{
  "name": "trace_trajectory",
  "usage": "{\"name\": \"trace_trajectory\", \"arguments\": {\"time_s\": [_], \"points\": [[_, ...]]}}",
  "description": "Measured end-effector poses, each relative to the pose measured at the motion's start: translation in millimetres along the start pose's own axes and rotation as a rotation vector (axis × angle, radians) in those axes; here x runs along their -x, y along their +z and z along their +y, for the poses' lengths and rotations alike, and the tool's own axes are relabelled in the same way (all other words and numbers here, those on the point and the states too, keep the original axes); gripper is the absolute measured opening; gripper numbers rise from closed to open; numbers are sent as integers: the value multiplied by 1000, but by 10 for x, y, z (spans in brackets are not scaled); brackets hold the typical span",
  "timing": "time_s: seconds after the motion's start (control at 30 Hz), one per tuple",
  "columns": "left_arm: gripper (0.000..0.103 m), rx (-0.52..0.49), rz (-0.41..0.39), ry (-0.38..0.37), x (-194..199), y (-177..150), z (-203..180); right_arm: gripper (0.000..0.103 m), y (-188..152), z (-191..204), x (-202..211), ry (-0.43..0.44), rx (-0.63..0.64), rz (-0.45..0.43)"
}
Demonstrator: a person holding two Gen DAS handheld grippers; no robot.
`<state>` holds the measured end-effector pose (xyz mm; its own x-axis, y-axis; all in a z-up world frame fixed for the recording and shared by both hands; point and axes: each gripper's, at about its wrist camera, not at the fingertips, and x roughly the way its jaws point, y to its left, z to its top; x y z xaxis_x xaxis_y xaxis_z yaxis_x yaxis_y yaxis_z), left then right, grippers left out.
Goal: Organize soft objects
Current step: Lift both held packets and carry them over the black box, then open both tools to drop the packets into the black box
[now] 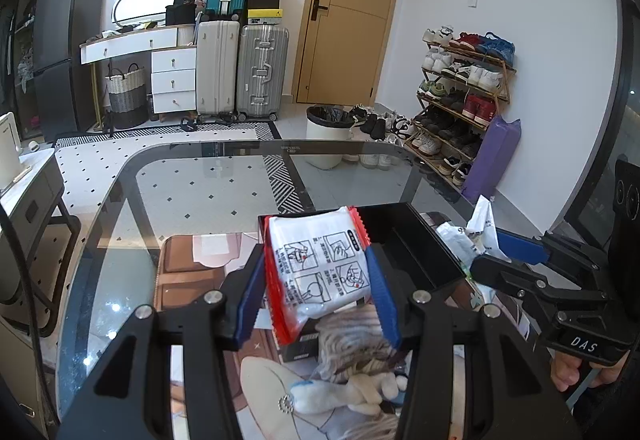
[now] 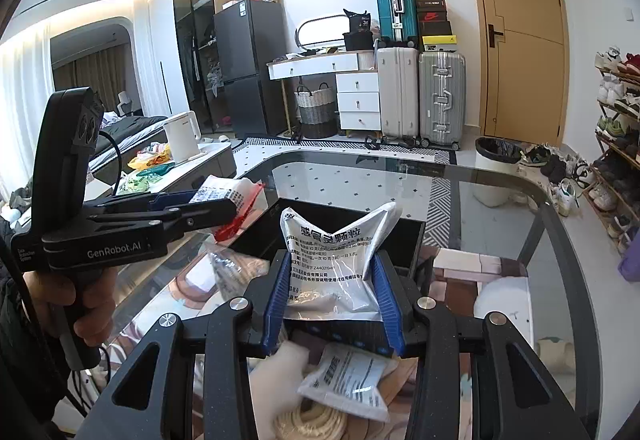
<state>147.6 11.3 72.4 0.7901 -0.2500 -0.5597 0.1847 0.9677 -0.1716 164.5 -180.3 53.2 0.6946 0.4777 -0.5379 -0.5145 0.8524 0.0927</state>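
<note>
My left gripper is shut on a white soft packet with a red edge and printed pictures, held above the glass table, just before a black open box. My right gripper is shut on a silvery-white sachet with black print, its top crumpled into a V over the same black box. The right gripper and its sachet show at the right of the left wrist view. In the right wrist view, the left gripper with the red-edged packet shows at the left.
On the glass table below lie a white plush toy, a striped knit thing, another sachet, a coil of cream cord and a clear bag. A bin, shoe rack and suitcases stand beyond.
</note>
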Motion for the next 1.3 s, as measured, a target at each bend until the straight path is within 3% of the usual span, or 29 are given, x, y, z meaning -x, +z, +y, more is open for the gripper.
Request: {"name": "trace_trajectory", "arguments": {"time_s": [0.57,1.3], "points": [[48,-7,43,-14,-454,-23,-67,41,0,-134,-447,-4,17,48],[49,-37,90,-41,-510,-161,-72,41,-91,-201,-639,6,-13,123]]}}
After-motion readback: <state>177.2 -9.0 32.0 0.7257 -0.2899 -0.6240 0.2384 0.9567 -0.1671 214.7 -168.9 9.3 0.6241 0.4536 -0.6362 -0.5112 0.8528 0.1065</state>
